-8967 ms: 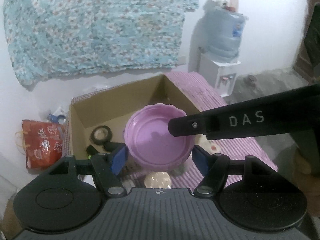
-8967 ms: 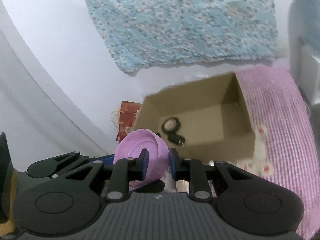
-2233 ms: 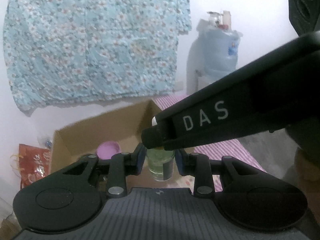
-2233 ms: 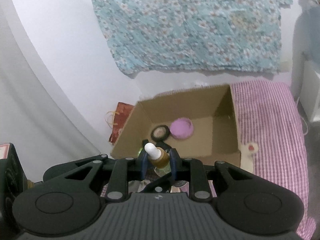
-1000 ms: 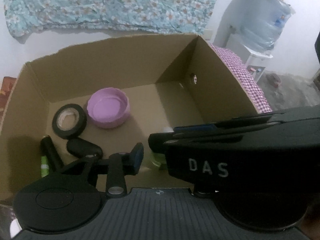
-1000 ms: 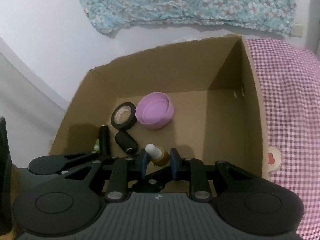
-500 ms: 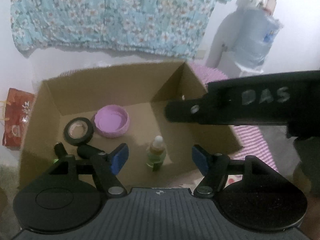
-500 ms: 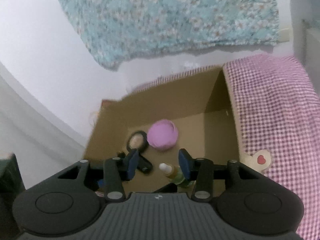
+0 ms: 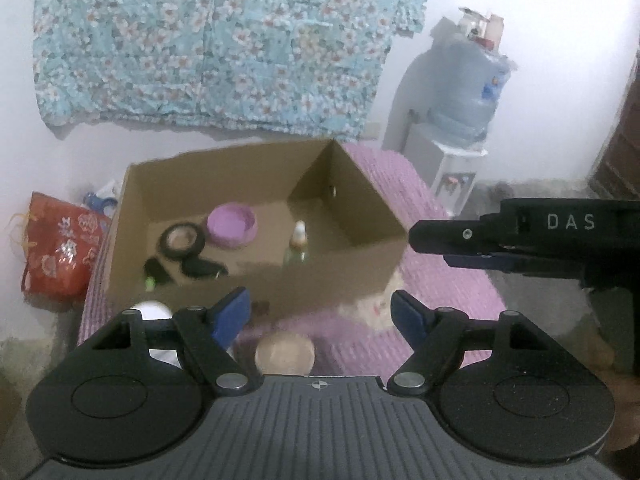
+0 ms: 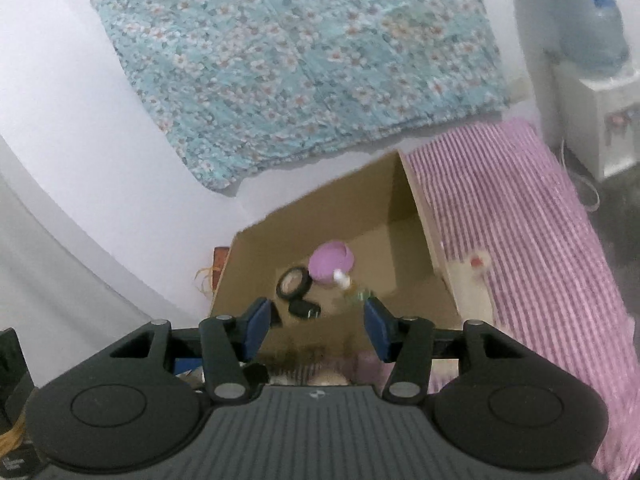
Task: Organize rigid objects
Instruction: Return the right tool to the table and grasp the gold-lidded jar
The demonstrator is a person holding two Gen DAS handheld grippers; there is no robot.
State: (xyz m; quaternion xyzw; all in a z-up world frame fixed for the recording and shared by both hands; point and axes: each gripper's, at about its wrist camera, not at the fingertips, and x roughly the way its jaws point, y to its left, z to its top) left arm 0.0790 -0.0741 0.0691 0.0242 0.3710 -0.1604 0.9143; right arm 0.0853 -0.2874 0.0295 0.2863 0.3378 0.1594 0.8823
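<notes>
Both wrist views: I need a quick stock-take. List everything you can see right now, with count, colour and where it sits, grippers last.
cardboard box: 1, brown, open-topped, on the checked cloth
lid: 1, purple, round, inside the box toward the back
tape roll: 1, black, in the box left of the lid
dropper bottle: 1, white cap, upright in the box, right of the lid
small dark items: at least 2, black, front left of the box, too blurred to name
checked cloth: 1, pink and white, under the box
round disc: 1, beige, on the cloth in front of the box
floral fabric: 1, light blue, on the wall
water jug: 1, bluish, on a white dispenser at right
red bag: 1, left of the box
left gripper: open, empty
right gripper: open, empty
</notes>
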